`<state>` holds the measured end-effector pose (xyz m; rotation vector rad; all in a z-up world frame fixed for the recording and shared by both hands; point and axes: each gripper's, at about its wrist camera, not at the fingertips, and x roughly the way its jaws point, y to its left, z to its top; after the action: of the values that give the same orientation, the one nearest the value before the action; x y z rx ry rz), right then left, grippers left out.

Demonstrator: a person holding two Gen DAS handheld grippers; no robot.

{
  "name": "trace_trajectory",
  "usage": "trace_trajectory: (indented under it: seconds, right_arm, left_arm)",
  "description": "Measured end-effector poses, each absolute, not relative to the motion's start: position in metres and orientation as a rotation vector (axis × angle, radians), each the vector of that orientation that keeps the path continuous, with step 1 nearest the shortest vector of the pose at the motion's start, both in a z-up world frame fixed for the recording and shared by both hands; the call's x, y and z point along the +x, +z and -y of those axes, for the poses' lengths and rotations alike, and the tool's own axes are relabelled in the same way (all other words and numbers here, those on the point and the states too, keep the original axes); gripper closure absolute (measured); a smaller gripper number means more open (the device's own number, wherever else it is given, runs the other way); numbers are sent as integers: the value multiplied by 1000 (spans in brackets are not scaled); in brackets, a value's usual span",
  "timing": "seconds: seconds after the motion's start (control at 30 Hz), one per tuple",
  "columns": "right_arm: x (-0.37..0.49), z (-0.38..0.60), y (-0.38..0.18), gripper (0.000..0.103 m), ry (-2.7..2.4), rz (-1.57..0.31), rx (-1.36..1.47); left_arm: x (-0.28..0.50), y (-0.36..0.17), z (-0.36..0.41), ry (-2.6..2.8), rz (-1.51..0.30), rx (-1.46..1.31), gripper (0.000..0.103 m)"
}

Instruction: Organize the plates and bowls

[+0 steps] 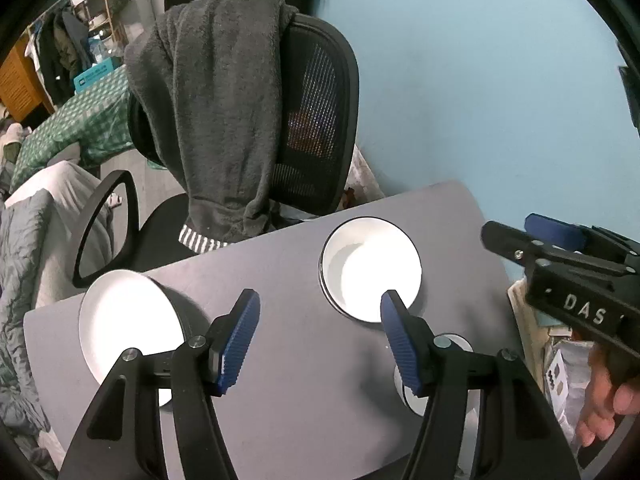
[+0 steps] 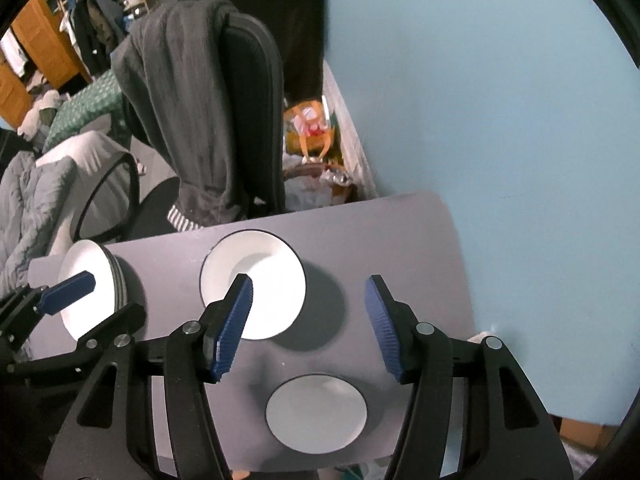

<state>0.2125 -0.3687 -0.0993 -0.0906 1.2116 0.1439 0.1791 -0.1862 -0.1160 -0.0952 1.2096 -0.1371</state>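
Three sets of white dishes with dark rims sit on the grey table (image 1: 288, 264). A stack of bowls (image 1: 128, 320) (image 2: 96, 280) stands at the left edge. In the middle is a stack of shallow bowls (image 1: 372, 268) (image 2: 264, 280). A small plate (image 2: 316, 412) lies near the front edge, mostly hidden behind a finger in the left wrist view (image 1: 412, 392). My left gripper (image 1: 320, 300) (image 2: 108, 300) hangs open above the table between the two stacks, holding nothing. My right gripper (image 2: 309, 284) (image 1: 512, 228) is open over the table's right part, also holding nothing, with a hand (image 1: 604, 400) on its handle.
A black office chair (image 1: 316, 92) draped with a dark grey towel (image 1: 216, 112) stands just behind the table. The blue wall (image 2: 500, 140) runs along the right. Bags and clutter (image 2: 312, 136) fill the gap between chair and wall. Bedding (image 1: 28, 240) lies at left.
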Motion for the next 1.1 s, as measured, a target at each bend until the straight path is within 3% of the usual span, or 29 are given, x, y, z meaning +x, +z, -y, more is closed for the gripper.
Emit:
trace_trajectory:
  seconds: [0.47, 1.1]
  right_arm:
    - [162, 382, -67, 45, 67, -1150, -49]
    - [109, 397, -56, 45, -46, -1148, 9]
  left_arm:
    - [138, -78, 182, -219, -1144, -60, 35]
    - [108, -68, 200, -354, -1158, -28, 35]
